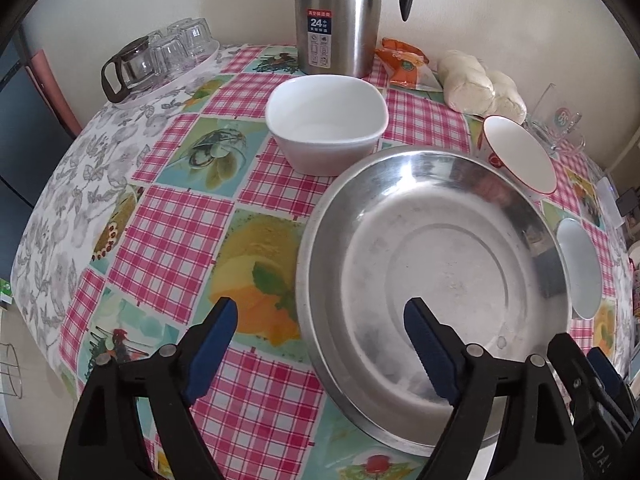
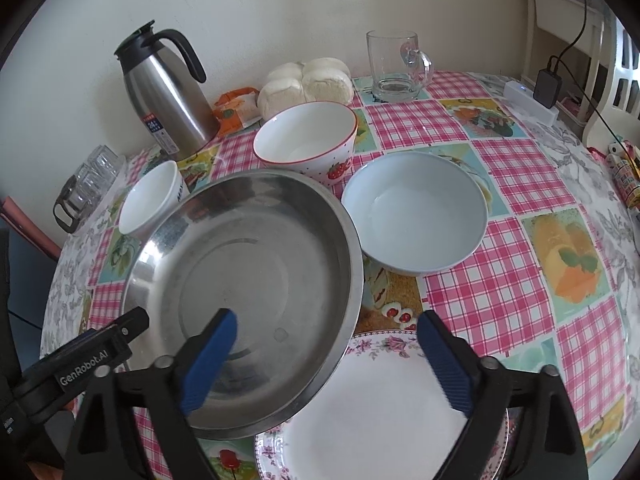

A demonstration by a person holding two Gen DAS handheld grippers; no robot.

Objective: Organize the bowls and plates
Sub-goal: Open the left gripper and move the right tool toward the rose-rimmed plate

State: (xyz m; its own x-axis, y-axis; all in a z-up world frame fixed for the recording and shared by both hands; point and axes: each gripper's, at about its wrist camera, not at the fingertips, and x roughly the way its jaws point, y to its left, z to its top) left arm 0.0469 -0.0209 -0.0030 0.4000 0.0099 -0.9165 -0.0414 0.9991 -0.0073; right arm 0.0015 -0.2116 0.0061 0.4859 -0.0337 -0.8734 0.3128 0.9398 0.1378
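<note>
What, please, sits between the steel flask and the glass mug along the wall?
In the right wrist view, an orange packet and bagged white buns lie between the steel flask and the glass mug.

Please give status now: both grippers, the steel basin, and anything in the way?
Left gripper and right gripper open, empty, straddling steel basin rim. Basin on table, edge overlapping flowered plate. Three bowls crowd close behind.
</note>
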